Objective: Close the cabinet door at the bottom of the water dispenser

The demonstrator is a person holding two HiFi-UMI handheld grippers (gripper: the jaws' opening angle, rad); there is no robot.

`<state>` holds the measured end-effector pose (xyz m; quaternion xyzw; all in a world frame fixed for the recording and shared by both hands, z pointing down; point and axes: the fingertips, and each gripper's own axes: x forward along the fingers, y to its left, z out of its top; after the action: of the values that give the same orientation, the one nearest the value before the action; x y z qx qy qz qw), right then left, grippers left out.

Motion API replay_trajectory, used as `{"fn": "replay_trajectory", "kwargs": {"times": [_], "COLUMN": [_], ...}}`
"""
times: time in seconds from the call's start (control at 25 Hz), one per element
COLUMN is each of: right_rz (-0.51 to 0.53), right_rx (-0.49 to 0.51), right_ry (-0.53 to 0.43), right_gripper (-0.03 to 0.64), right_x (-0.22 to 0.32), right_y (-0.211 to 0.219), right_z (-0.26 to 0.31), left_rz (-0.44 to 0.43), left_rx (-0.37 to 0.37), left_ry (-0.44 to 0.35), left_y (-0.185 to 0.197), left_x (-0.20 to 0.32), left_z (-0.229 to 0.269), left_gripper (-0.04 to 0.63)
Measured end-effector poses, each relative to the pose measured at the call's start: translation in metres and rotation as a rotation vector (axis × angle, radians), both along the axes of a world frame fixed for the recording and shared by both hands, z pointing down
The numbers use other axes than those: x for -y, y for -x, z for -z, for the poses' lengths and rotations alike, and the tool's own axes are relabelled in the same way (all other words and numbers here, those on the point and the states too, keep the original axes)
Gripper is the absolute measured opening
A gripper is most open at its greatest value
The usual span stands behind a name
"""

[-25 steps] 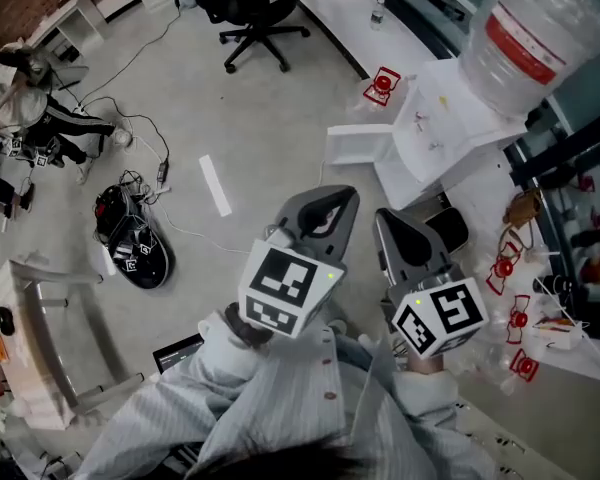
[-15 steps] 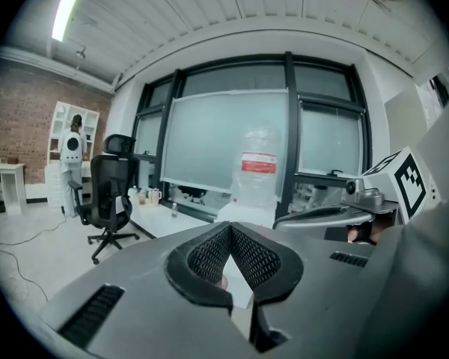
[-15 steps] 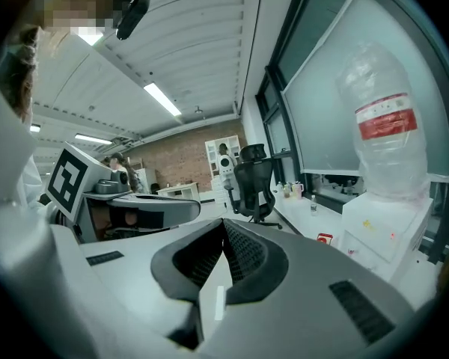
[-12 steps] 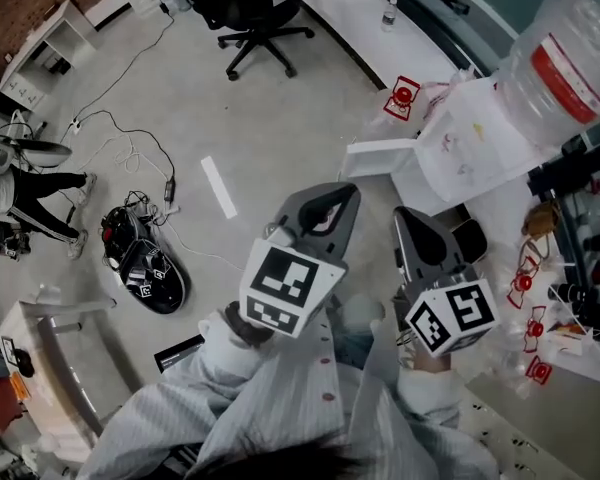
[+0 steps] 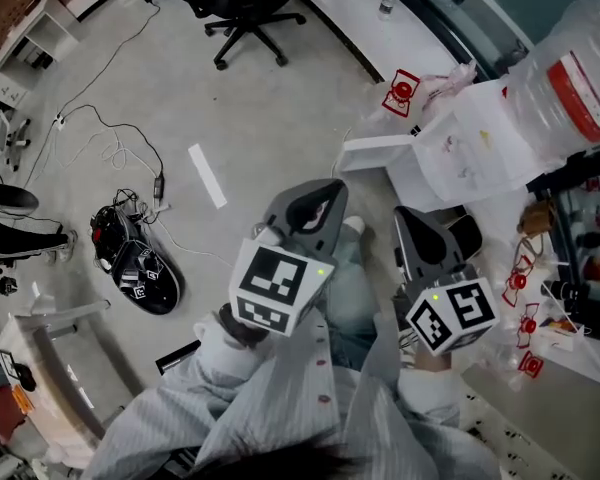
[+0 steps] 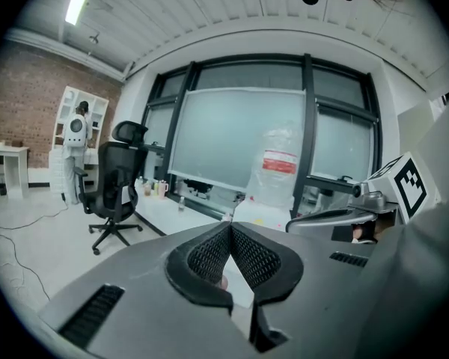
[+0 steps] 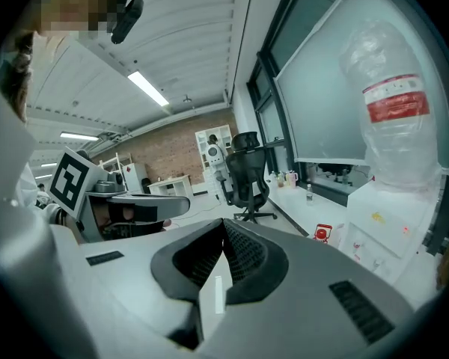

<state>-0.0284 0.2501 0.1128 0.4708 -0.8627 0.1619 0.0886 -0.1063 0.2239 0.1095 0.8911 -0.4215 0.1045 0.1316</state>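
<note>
The white water dispenser (image 5: 480, 143) stands at the upper right of the head view, with a clear bottle (image 5: 570, 68) on top. Its bottom cabinet door (image 5: 378, 152) hangs open, a white panel jutting left over the floor. My left gripper (image 5: 325, 190) is just below that door's free end and apart from it; its jaws are shut with nothing in them. My right gripper (image 5: 412, 218) is beside it, below the dispenser's base, also shut and empty. The left gripper view has the bottle (image 6: 277, 174) ahead. In the right gripper view the dispenser (image 7: 389, 223) fills the right side.
A black office chair (image 5: 242, 3) stands at the top by a long white counter (image 5: 365, 13). A black device with cables (image 5: 135, 268) lies on the floor at left. Red-and-white tags (image 5: 402, 93) lie near the dispenser. A white rack (image 5: 40, 368) is at lower left.
Both grippers have travelled across the floor with the person, staying shut. The dispenser and its open door have shifted right in the head view, and the figure at far left has slid out of sight.
</note>
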Motion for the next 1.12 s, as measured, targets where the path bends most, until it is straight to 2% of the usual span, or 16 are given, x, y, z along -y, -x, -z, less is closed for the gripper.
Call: {"fn": "replay_trajectory", "kwargs": {"times": [0.36,0.76,1.12], "right_rz": [0.009,-0.02,-0.049], "right_rx": [0.005,0.015,0.024], "right_ry": [0.01,0.043,0.072], "right_gripper": [0.014,0.014,0.014], "right_x": [0.071,0.174,0.23], "right_y": [-0.003,-0.04,-0.068], "right_z": [-0.009,-0.013,-0.022], "left_rz": [-0.018,-0.059,-0.111], "left_rx": [0.012,0.019,0.051], "left_ry": [0.011,0.026,0.042], "left_y": [-0.01,-0.052,-0.086], "left_x": [0.071,0.183,0.247], "left_z": [-0.009,-0.009,-0.013], "left_gripper": [0.011,0.011,0.011]}}
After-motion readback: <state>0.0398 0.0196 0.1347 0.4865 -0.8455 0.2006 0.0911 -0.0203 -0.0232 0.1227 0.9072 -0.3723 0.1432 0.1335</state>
